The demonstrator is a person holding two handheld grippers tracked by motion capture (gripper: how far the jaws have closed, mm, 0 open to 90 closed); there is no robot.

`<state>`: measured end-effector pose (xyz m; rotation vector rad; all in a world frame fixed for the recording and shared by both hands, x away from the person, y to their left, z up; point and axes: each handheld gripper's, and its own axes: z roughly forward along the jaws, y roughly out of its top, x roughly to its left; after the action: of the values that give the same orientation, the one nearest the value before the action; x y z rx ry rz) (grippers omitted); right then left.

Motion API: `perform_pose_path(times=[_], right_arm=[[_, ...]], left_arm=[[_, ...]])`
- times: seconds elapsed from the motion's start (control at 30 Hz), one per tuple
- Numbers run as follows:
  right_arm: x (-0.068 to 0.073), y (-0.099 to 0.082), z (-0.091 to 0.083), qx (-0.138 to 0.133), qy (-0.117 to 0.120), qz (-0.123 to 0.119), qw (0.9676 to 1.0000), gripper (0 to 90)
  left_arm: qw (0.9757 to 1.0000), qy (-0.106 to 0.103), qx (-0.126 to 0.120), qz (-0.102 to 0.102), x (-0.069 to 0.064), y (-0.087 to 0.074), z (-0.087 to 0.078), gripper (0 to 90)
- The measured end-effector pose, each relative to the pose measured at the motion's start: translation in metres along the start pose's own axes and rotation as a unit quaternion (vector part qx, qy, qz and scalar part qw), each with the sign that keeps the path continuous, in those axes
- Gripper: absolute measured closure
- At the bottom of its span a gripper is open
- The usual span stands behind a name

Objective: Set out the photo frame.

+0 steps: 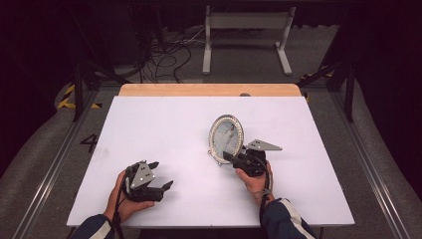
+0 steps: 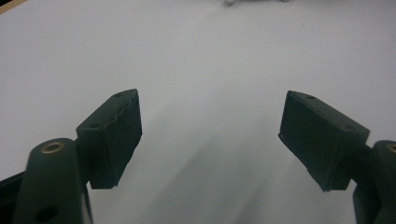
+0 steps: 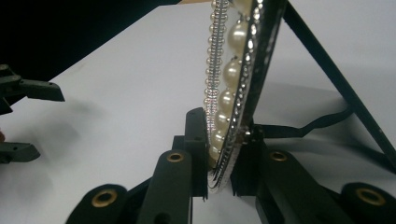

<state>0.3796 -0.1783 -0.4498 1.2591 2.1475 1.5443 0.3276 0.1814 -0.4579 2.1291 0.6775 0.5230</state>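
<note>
The right hand-held gripper [image 3: 219, 158] grips the upright frame [image 1: 225, 137] by its lower rim, while the left hand-held gripper [image 1: 158, 175] rests open, well apart.

The oval frame [image 1: 226, 138] stands on the table [image 1: 164, 124], right of centre, the left tongs [image 1: 161, 177] well apart.

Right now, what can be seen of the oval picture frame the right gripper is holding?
The oval silver-coloured picture frame has a rim set with pearl-like beads and small metal studs. It stands nearly upright on the white table, propped by a thin black stand behind. The right gripper clamps its lower rim edge-on between both black fingers.
</note>
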Motion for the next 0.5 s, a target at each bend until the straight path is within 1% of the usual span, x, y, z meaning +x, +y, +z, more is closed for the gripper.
perform_pose_path(times=[0.03, 0.07, 0.1, 0.13, 0.2, 0.27, 0.3, 0.33, 0.43, 0.5], right_arm=[[0.000, 0.000, -0.001, 0.002, 0.001, 0.002, 1.0000, 80.3], [-0.002, 0.000, -0.003, 0.005, 0.008, 0.004, 1.0000, 80.6], [-0.004, -0.001, -0.004, 0.006, 0.016, 0.012, 0.9998, 80.9], [-0.005, -0.001, -0.005, 0.007, 0.020, 0.015, 0.9997, 80.9], [-0.005, -0.001, -0.007, 0.014, 0.023, 0.014, 0.9996, 80.9], [-0.005, -0.001, -0.009, 0.018, 0.024, 0.007, 0.9995, 80.9], [-0.005, -0.001, -0.010, 0.021, 0.025, 0.008, 0.9994, 80.9], [-0.004, -0.001, -0.011, 0.023, 0.026, 0.005, 0.9994, 80.9], [-0.004, -0.001, -0.013, 0.028, 0.028, -0.004, 0.9992, 80.8], [-0.004, -0.001, -0.015, 0.034, 0.031, -0.012, 0.9989, 80.7]], left_arm=[[1.0000, -0.003, -0.002, 0.001, 0.000, 0.002, 0.001, 21.4], [1.0000, -0.007, -0.003, 0.002, 0.001, 0.005, 0.004, 21.2], [1.0000, -0.007, -0.003, 0.002, 0.001, 0.005, 0.004, 21.2], [0.9999, -0.008, 0.000, 0.006, 0.001, 0.010, 0.009, 20.9], [0.9998, -0.019, 0.001, 0.011, 0.000, 0.016, 0.015, 20.6], [0.9995, -0.029, -0.001, 0.014, 0.000, 0.021, 0.020, 20.2], [0.9992, -0.035, -0.001, 0.019, 0.000, 0.025, 0.024, 20.1], [0.9991, -0.036, -0.003, 0.023, -0.001, 0.029, 0.028, 19.8], [0.9985, -0.049, -0.014, 0.019, 0.001, 0.038, 0.038, 19.6], [0.9984, -0.053, -0.014, 0.014, 0.003, 0.045, 0.046, 18.9]])
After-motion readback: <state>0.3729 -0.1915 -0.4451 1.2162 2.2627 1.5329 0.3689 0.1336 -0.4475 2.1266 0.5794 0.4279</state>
